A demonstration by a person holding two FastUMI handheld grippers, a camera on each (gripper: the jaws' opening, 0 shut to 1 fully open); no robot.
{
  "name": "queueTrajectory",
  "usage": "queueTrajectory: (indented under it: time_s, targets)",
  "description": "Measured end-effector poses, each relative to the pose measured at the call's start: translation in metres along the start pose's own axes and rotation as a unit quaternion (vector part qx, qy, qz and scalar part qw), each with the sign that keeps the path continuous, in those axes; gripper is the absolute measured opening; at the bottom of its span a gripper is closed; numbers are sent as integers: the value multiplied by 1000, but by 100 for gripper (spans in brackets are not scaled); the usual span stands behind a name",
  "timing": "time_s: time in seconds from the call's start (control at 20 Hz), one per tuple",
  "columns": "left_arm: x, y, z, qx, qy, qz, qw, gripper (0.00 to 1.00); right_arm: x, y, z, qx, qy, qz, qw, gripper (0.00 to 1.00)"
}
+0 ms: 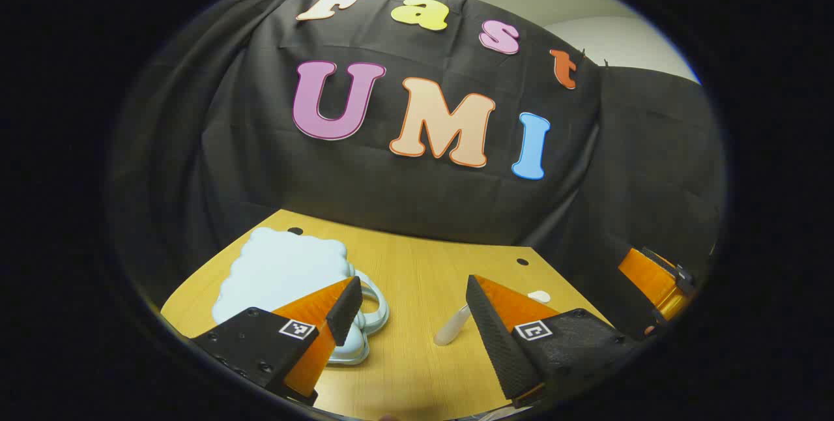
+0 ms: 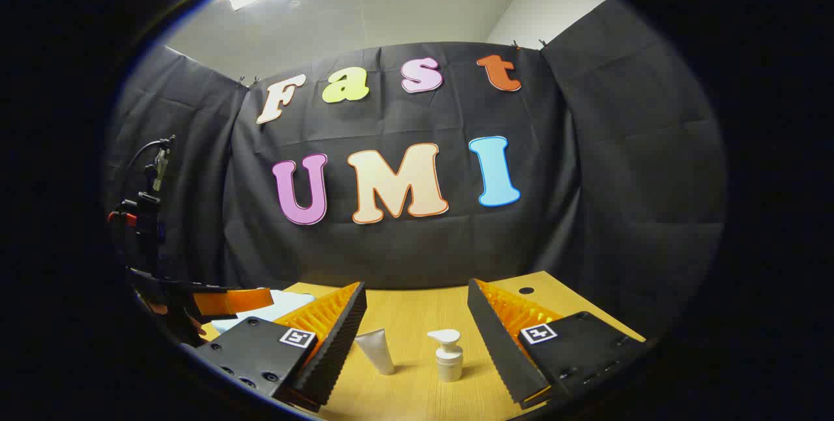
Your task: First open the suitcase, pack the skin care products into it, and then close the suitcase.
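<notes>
Black cloth forms the booth wall behind a light wooden table (image 1: 417, 277), which fills the lower part of both views. On this table, in the lower left of the left gripper view, lies the suitcase (image 1: 280, 274), a pale blue case with a scalloped outline and a looped handle (image 1: 374, 310) at its right side; it lies flat with the lid closed. To its right, lower centre of the same view, a white tube (image 1: 451, 328) lies on the tabletop, apart from the case. In the right gripper view the tube (image 2: 378, 350) stands on its cap at lower centre, and a white pump bottle (image 2: 448, 356) stands upright just beside it on the right, not touching. The left gripper (image 1: 414, 317) hangs above the table with its jaws wide and nothing between them; its left finger overlaps the suitcase handle in the picture. The right gripper (image 2: 417, 336) is likewise spread wide, with tube and pump bottle visible in the gap between the fingers, neither touched. At the lower right edge of the left gripper view the right gripper (image 1: 655, 281) appears farther off; at the lower left of the right gripper view the left gripper (image 2: 228, 302) appears in front of a pale blue part of the suitcase (image 2: 287, 307).
</notes>
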State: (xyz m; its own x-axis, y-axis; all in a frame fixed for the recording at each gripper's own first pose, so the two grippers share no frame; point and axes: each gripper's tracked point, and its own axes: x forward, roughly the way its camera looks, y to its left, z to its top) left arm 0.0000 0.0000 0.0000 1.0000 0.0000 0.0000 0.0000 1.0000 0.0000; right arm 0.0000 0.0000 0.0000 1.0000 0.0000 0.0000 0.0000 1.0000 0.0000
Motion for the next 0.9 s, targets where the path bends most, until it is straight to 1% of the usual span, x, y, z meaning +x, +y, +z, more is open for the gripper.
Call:
queueTrajectory:
  time_s: [0.15,0.4,0.45,0.55,0.7,0.8,0.9]
  targets:
    - [5,3,-6,5,15,5,1000,95,6,-1,-4,1,5,1,1000,98]
    - [17,6,-15,-3,38,1,999,95,15,-4,-9,-12,13,-3,1000,98]
    - [24,6,-17,-8,45,-2,999,93,17,-4,-12,-13,16,-3,1000,98]
    - [36,3,-21,-25,71,-18,997,95,19,-1,-16,-12,21,-1,1000,98]
    - [66,4,-28,-54,118,-36,991,95,20,3,-23,-17,32,4,999,98]
    - [86,14,-36,-67,163,-29,984,94,19,6,-29,-17,40,8,999,98]
    - [105,19,-47,-88,210,-26,973,94,18,8,-35,-17,50,10,999,98]
